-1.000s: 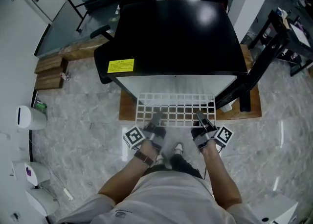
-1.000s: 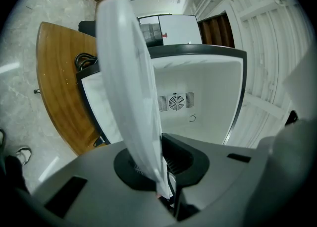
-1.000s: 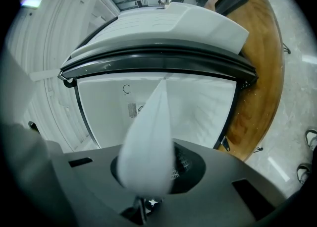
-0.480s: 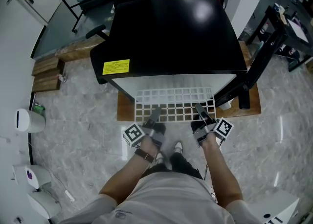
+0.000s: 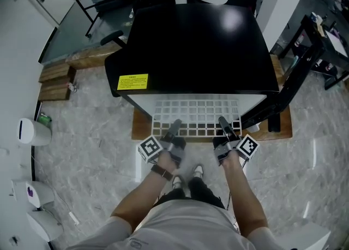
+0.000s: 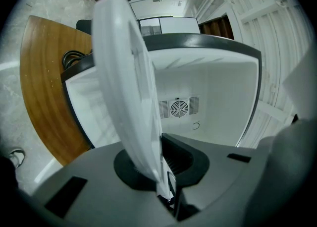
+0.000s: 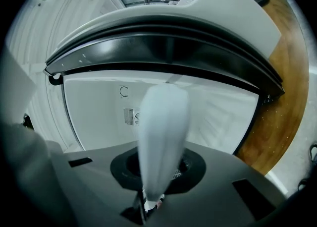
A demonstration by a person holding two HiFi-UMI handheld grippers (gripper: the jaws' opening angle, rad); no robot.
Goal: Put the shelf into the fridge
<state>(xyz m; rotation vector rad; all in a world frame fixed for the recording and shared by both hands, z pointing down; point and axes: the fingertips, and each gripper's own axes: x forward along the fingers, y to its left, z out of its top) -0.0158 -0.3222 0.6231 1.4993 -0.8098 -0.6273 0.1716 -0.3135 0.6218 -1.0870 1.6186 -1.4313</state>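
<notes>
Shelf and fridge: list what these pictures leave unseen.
Head view: the shelf runs under the fridge top; rails and depth hidden.
Left gripper view: the shelf, edge-on and blurred near the lens, covers part of the interior.
Right gripper view: the same blur hides part of the back wall.
Head view: yellow label print too small.

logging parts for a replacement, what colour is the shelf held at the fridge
White: the shelf is a white wire grid, clearest in the head view.
</notes>
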